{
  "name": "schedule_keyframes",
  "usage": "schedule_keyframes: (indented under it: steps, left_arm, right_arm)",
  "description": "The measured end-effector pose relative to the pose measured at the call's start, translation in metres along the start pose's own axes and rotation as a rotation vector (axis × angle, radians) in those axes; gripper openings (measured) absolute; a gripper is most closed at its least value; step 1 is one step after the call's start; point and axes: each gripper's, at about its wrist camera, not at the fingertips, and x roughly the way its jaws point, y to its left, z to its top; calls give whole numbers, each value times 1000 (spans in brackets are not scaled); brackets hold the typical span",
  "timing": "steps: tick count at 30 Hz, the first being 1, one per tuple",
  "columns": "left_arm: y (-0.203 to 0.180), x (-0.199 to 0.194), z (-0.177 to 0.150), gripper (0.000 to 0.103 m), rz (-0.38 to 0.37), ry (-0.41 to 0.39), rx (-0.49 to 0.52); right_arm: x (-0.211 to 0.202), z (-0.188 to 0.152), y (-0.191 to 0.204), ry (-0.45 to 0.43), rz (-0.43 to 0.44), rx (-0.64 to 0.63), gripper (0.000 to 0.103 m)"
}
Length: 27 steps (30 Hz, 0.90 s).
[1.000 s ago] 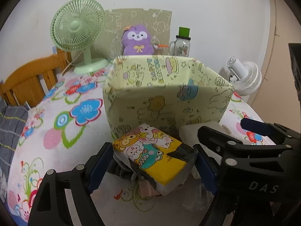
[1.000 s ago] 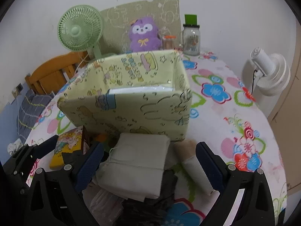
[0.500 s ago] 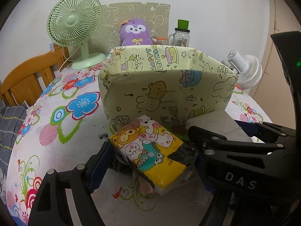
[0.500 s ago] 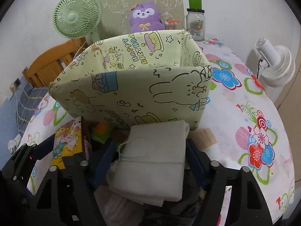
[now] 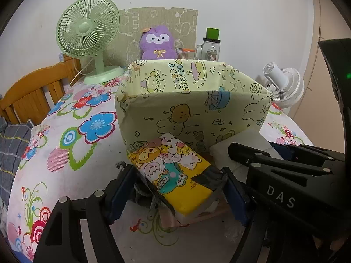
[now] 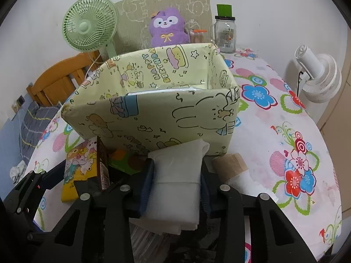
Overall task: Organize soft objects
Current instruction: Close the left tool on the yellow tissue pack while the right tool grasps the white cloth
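The white cloth [image 6: 177,175], folded into a thick pad, lies on the heap of soft things just in front of the box [image 6: 153,114], and the right gripper [image 6: 176,186] is closing on it, its blue pads already pressing the cloth's two sides. That looks like the start of a lift into the box, whose open top faces up right behind it. To the left, the cartoon-print pack [image 5: 173,171] rests tilted on the same heap, its far end touching the box wall. The left gripper [image 5: 175,195] straddles it and is closing too; its right pad meets the pack's dark corner, but the left pad seems just short of it, so no firm hold yet. Both tools point steeply down, suited to picking from a low pile. Inside the box only a pale, shiny edge shows near the front wall; what it is I cannot tell
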Motion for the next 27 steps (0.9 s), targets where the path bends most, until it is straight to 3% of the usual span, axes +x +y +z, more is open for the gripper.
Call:
schedule_keyframes:
  steps: [7,8,27]
  left_arm:
    - [-3,-7,3,75,1,-18,7]
    - [-3,-9,4,70,0,-21,1]
    - [-13,-27,11,63,5,-64,20]
  right_arm:
    - [-8,2,-1,-19,8,-4,25]
    - [-9,2,-1,-21,6,-7,24]
    - [-33,5,1,-70,16,-13,16]
